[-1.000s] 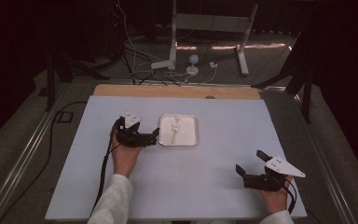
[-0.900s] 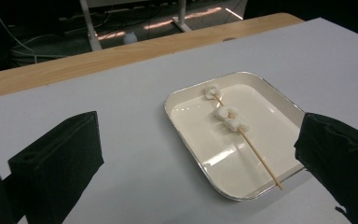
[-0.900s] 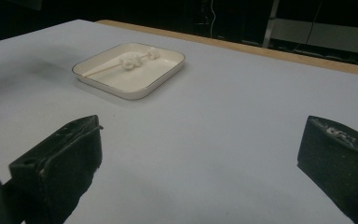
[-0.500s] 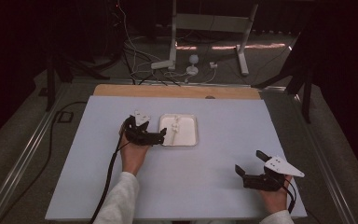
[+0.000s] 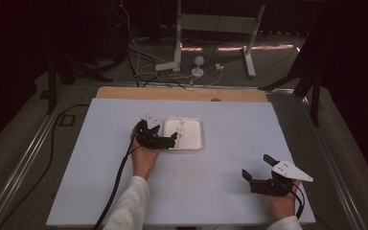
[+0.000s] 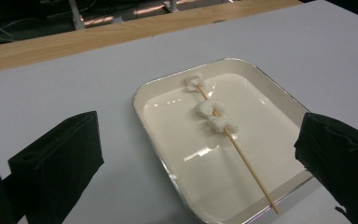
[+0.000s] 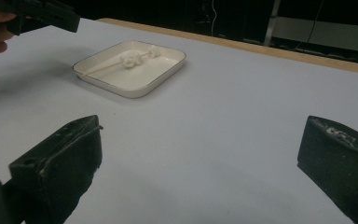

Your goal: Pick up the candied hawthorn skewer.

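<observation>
A thin wooden stick (image 6: 235,147) with three white fluffy lumps (image 6: 213,111) on it is seen lying flat in the shallow cream tray (image 6: 168,135) on the pale grey desk (image 5: 220,182). Nothing is picked up yet. The left claw (image 5: 172,139) is held wide open at the tray's edge, empty. The right claw (image 5: 256,167) is held open and empty, well apart.

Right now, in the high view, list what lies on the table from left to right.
Left hand-held gripper → tray with the skewer → right hand-held gripper.
</observation>
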`<state>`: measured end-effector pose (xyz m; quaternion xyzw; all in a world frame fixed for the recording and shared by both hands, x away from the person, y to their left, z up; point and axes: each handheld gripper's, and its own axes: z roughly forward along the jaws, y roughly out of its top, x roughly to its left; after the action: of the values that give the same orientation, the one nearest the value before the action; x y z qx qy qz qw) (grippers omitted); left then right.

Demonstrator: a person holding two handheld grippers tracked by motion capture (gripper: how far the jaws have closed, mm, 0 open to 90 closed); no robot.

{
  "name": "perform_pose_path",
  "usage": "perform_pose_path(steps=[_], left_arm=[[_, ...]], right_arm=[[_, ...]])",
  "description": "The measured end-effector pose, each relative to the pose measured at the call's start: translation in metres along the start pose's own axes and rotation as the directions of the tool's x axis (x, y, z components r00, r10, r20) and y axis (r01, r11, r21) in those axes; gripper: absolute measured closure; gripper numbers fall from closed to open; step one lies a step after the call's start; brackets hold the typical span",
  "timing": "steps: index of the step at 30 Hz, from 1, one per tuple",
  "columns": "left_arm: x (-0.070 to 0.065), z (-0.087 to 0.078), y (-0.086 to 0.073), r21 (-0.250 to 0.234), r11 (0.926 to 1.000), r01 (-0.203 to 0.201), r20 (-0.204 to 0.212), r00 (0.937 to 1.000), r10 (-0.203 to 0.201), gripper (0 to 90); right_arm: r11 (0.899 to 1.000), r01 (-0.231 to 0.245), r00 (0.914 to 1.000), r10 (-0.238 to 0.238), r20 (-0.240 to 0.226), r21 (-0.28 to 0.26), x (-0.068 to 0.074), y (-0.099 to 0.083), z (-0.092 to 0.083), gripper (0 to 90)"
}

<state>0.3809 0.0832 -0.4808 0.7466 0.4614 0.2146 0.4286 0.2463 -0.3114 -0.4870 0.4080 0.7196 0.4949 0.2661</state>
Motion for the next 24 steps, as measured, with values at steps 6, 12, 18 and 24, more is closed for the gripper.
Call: perform_pose_path(steps=[6, 12, 18, 24], left_arm=[[-0.010, 0.010, 0.000, 0.020, 0.9998, -0.009, 0.012, 0.9999, 0.008, 1.1], [-0.017, 0.019, -0.001, 0.048, 0.9988, -0.012, 0.009, 0.9999, 0.011, 1.1], [-0.021, 0.026, -0.002, 0.072, 0.9974, -0.003, 0.010, 0.9999, 0.002, 1.2], [-0.029, 0.035, -0.005, 0.150, 0.9886, -0.010, -0.008, 0.9999, 0.011, 3.1]], right_arm=[[1.000, 0.005, 1.0000, -0.005, -0.003, 0.001, 0.001, 0.000, 0.000, 0.0], [1.000, 0.002, 1.0000, -0.002, -0.003, 0.003, 0.000, 0.000, 0.000, 0.0], [1.000, 0.003, 1.0000, -0.003, -0.004, 0.003, 0.000, 0.000, 0.000, 0.0], [1.000, 0.002, 1.0000, -0.002, -0.005, 0.004, 0.000, 0.000, 0.000, 0.0]])
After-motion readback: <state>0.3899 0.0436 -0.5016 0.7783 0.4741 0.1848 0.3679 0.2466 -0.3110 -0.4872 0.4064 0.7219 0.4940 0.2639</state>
